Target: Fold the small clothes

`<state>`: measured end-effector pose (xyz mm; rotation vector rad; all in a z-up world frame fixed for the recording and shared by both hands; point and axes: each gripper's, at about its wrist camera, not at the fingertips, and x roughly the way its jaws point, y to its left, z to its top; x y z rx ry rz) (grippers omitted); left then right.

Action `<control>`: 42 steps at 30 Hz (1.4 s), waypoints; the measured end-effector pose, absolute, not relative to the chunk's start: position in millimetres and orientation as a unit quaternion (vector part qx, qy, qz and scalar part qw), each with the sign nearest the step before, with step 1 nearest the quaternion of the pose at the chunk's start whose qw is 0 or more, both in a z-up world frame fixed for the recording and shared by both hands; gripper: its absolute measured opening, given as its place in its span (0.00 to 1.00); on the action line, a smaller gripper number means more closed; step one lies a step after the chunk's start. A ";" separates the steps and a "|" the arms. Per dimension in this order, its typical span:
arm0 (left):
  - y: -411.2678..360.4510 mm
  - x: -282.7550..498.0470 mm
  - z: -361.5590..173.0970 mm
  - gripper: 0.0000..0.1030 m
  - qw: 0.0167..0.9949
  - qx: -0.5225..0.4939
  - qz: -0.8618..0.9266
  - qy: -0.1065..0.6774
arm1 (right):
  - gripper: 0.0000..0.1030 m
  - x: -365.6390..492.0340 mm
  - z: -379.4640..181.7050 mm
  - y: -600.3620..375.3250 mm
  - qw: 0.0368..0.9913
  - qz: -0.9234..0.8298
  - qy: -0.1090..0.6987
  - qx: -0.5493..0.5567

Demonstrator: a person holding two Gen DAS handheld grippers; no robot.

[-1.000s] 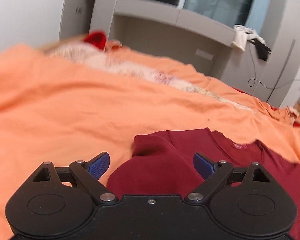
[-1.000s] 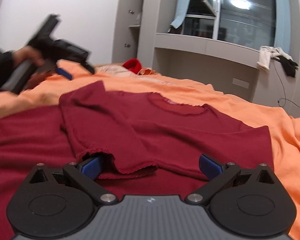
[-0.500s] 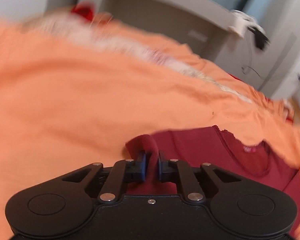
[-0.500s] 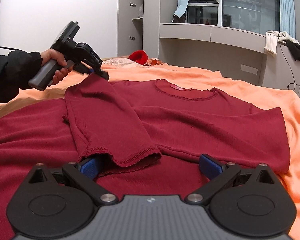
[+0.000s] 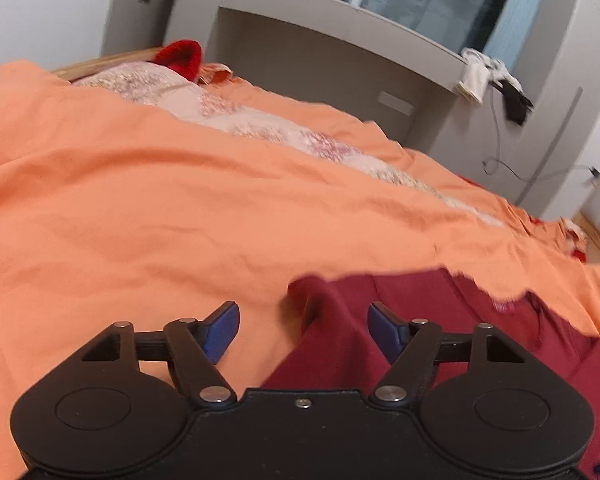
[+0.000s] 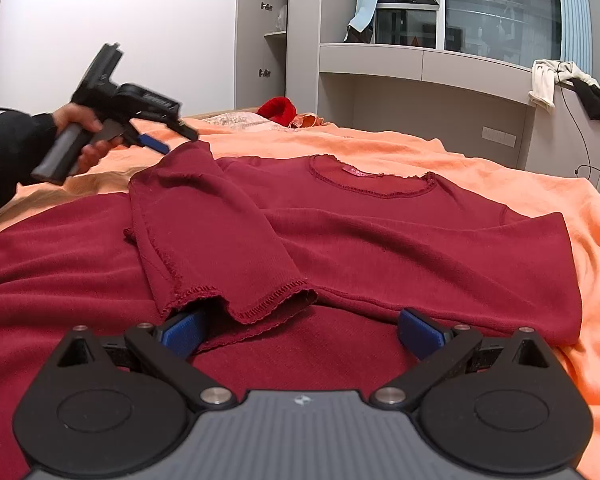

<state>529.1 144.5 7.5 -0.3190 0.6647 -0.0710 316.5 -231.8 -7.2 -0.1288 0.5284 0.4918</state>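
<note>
While the red top lies flat on the orange sheet (one sleeve folded inward), both grippers, left and right, stand wide and hold nothing.

You have a bed covered by an orange sheet. On it lies the dark red top, spread flat with one sleeve folded across its front. A pale patterned cloth and a bright red knitted item lie at the far end.
</note>
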 end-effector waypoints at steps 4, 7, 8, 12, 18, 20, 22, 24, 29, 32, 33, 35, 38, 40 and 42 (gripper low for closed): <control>150.7 516.0 -12.9 0.69 0.923 -0.147 -0.043 0.353 | 1.00 316.7 -7.3 -231.6 0.934 0.240 0.258 -0.063; 155.0 513.4 -24.3 0.21 0.910 -0.187 -0.056 0.366 | 1.00 316.5 -7.6 -232.2 0.934 0.240 0.258 -0.064; 152.6 513.0 -23.8 0.15 0.907 -0.193 -0.057 0.369 | 1.00 316.3 -7.6 -232.4 0.933 0.240 0.259 -0.065; 140.7 503.0 -4.7 0.07 0.902 -0.237 0.017 0.360 | 1.00 316.5 -7.9 -232.2 0.933 0.240 0.259 -0.065; 144.1 507.9 -6.2 0.10 0.873 -0.281 0.081 0.390 | 1.00 316.7 -7.9 -231.7 0.933 0.240 0.259 -0.064; 145.6 504.9 -10.6 0.15 0.878 -0.286 0.073 0.376 | 1.00 316.9 -8.5 -231.8 0.933 0.240 0.261 -0.064; 144.2 500.2 -7.2 0.25 0.895 -0.275 0.057 0.347 | 1.00 317.3 -9.2 -232.1 0.932 0.241 0.262 -0.063; 139.9 498.6 -2.4 0.42 0.908 -0.256 0.044 0.328 | 1.00 318.5 -9.7 -232.5 0.932 0.241 0.263 -0.062; 121.1 518.3 5.6 0.47 0.931 -0.171 0.033 0.321 | 1.00 319.8 -10.9 -233.6 0.931 0.242 0.266 -0.059; 117.5 537.1 -8.6 0.46 0.928 -0.137 0.076 0.337 | 1.00 320.0 -10.8 -233.9 0.931 0.243 0.267 -0.057; 120.1 542.1 -14.3 0.44 0.926 -0.140 0.091 0.340 | 1.00 319.8 -10.8 -234.0 0.931 0.243 0.266 -0.056; 127.4 549.9 -24.2 0.38 0.919 -0.157 0.119 0.341 | 1.00 320.3 -10.7 -234.8 0.931 0.243 0.266 -0.056; 134.6 546.4 -27.0 0.37 0.917 -0.185 0.124 0.332 | 1.00 320.1 -10.7 -234.7 0.931 0.243 0.266 -0.056; 138.8 538.2 -22.8 0.41 0.915 -0.199 0.116 0.331 | 1.00 320.1 -10.6 -234.7 0.931 0.242 0.266 -0.057; 142.8 527.4 -16.8 0.46 0.914 -0.215 0.112 0.327 | 1.00 319.2 -10.3 -234.0 0.932 0.241 0.264 -0.059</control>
